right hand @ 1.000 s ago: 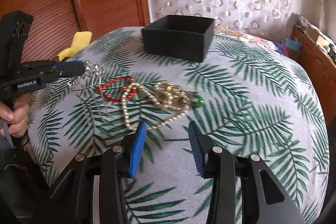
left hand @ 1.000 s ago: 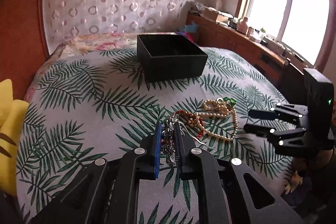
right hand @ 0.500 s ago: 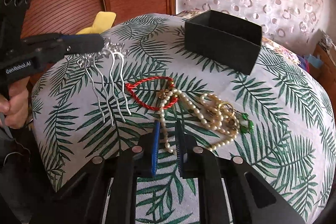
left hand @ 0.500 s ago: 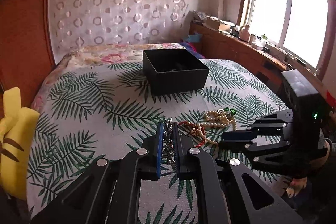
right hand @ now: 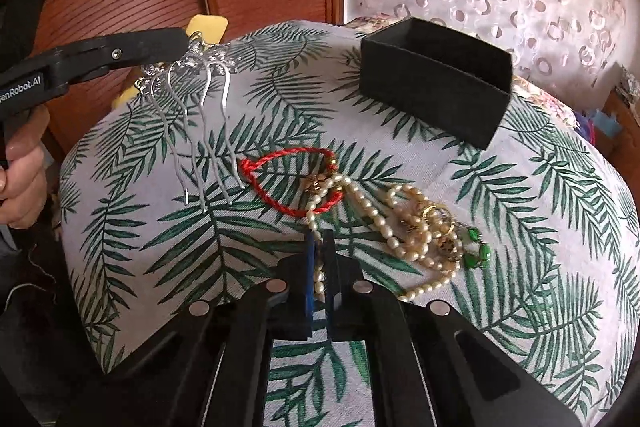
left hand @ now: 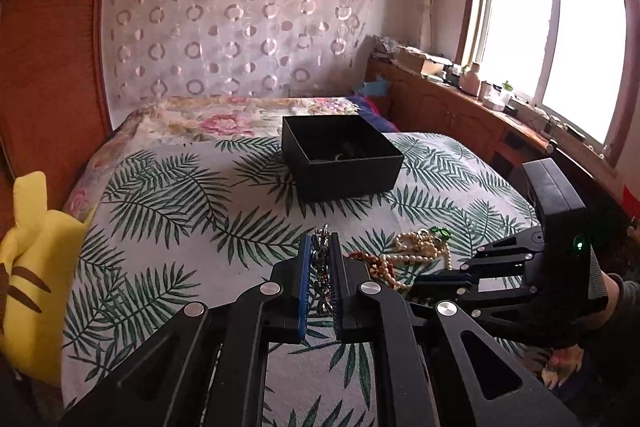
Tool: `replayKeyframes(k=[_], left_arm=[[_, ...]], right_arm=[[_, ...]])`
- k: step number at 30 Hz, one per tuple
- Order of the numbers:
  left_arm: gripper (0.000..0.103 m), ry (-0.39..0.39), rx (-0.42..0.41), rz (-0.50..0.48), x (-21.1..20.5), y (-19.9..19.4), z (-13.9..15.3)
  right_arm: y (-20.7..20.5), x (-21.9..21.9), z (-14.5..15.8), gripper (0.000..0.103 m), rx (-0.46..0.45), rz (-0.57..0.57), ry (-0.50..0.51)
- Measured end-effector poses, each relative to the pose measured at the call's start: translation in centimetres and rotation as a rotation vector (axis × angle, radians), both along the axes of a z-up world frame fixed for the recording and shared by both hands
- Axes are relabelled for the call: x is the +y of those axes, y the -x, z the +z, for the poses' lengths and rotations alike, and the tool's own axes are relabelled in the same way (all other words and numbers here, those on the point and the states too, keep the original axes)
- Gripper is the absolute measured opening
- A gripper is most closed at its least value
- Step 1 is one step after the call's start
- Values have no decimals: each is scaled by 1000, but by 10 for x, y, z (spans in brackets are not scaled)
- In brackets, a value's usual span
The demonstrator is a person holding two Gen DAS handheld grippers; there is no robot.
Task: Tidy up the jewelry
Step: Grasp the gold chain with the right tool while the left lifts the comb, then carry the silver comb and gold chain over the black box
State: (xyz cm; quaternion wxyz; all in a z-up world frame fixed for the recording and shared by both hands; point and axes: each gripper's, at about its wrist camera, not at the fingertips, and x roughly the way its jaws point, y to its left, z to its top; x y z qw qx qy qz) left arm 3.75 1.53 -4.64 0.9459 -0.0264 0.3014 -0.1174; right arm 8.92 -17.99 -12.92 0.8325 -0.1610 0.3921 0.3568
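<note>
Your left gripper (left hand: 320, 259) clamps the silver wavy-pronged hair comb (right hand: 200, 99) at ten o'clock of the matte black box (right hand: 436, 87); your right gripper (right hand: 319, 255) pinches the pearl necklace (right hand: 400, 227) on the bed (right hand: 540, 227).

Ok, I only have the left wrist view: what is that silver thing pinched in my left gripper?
Observer: A silver hair comb. The left gripper clamps its decorated top, and the prongs point down at the leaf-print cloth.
Operator: Has the right gripper got anything?
Observer: Yes. The right gripper is shut on a strand of the pearl necklace.
Operator: Is the red cord in there too?
Observer: No. The red cord bracelet lies beyond the pads, with pearls crossing it.
</note>
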Motion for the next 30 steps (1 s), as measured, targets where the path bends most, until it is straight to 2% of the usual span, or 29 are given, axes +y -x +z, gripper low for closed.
replayKeyframes(k=[3, 9, 16, 22, 30], left_arm=[[8, 6, -1, 5, 3, -1, 1], [8, 3, -18, 8, 4, -6, 9], [8, -8, -43, -1, -1, -15, 21], [8, -15, -66, -13, -7, -26, 33], [8, -23, -95, -28, -16, -48, 49]], right_arm=[[-1, -6, 12, 5, -14, -15, -44], [-3, -18, 54, 5, -97, -35, -102], [-14, -24, 97, 5, -189, -38, -119], [-23, -19, 120, 4, -245, -33, -119], [-38, -23, 162, 4, -312, -27, -180]])
